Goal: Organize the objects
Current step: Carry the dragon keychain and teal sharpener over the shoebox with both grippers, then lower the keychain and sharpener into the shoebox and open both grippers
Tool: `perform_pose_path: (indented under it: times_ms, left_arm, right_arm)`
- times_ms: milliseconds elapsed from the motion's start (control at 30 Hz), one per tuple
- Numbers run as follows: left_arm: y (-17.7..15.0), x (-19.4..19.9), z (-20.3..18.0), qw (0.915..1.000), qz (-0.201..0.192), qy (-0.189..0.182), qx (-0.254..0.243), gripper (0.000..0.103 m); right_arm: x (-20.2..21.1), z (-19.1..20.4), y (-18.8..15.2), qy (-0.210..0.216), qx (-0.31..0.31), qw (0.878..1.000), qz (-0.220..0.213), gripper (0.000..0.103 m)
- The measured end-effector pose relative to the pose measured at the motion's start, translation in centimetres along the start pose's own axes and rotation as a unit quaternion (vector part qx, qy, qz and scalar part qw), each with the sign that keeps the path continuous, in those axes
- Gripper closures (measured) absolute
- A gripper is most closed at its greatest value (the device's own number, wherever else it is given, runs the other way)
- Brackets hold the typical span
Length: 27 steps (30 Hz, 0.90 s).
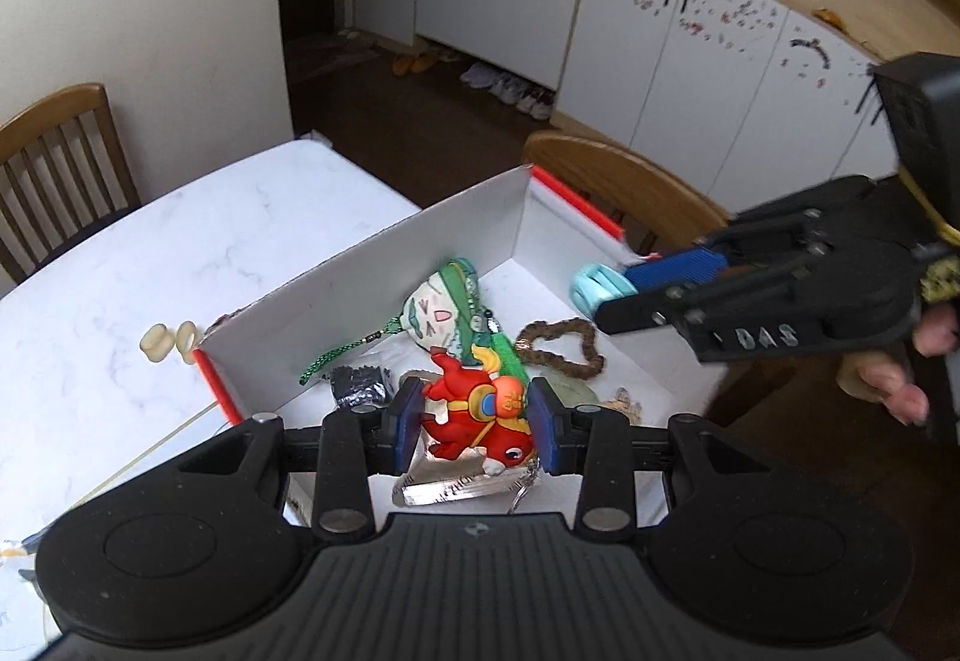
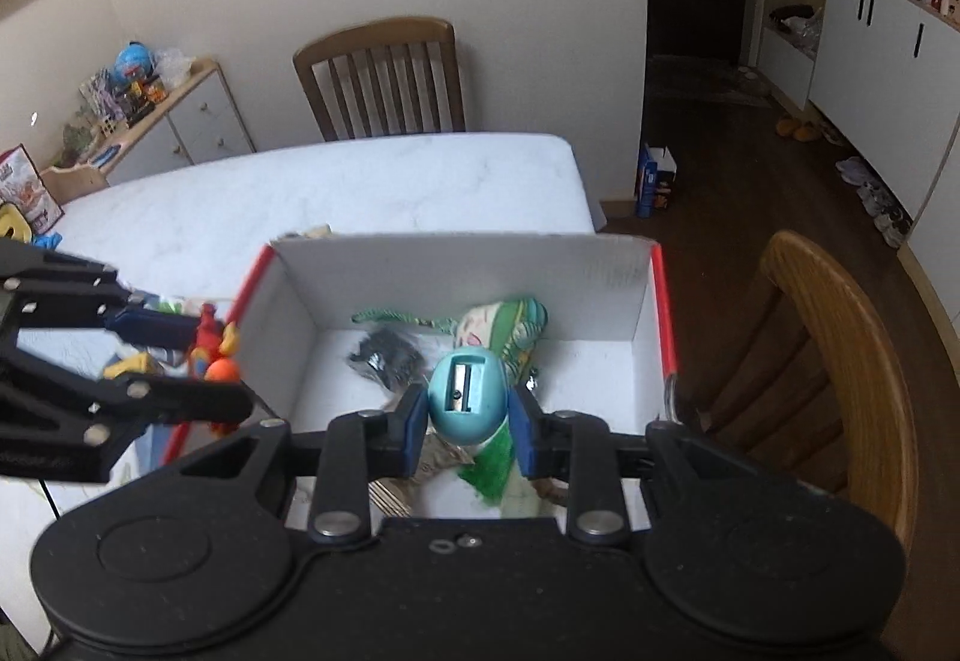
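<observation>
The left claw (image 1: 474, 424) is closed narrowly on a red and orange toy figure (image 1: 477, 418), its blue pads (image 1: 403, 424) pressing the figure from both sides. It holds the toy over the near end of the open white box (image 1: 420, 265), the one with red edges, which sits on the white marble counter (image 1: 180, 241). A clear plastic piece with a metal ring hangs beneath the figure.

The right claw (image 2: 468, 424) grips a pale blue egg-shaped pencil sharpener (image 2: 467, 398), blade slot facing up toward the camera, pads tight against its sides. It too hangs above the inside of the box, toward the side nearest the wooden chair (image 2: 840, 361).

Inside the box lie a green and cream cloth pouch (image 1: 447, 307) with a green cord, a small packet of dark bits (image 1: 359, 386), and a brown bead bracelet (image 1: 561, 346) on the box floor. Two small cream-coloured pieces (image 1: 169, 341) rest on the counter just outside the box's corner.

A hand (image 1: 900, 373) wraps the right claw's handle, fingers showing at the edge of the left view.
</observation>
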State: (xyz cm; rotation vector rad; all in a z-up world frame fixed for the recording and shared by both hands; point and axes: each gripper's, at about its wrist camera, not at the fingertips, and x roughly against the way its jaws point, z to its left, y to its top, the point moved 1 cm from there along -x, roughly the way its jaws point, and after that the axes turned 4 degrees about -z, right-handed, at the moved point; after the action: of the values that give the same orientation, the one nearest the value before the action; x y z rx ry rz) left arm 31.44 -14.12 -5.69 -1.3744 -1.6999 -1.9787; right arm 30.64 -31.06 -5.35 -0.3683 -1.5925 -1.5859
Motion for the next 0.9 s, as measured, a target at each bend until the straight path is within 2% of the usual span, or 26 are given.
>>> perform_pose_path:
  times_ms: [400,900]
  left_arm:
    - [1.5,-8.1,1.8,0.9974,0.051,0.05,0.007,0.066]
    - [1.7,-14.0,2.0,0.9932,0.099,0.06,0.011,0.066]
  right_arm:
    - [-3.9,-0.4,-2.4,0.012,0.031,0.998,0.047,0.075]
    - [-8.4,0.4,-4.1,0.007,0.089,0.991,0.099,0.075]
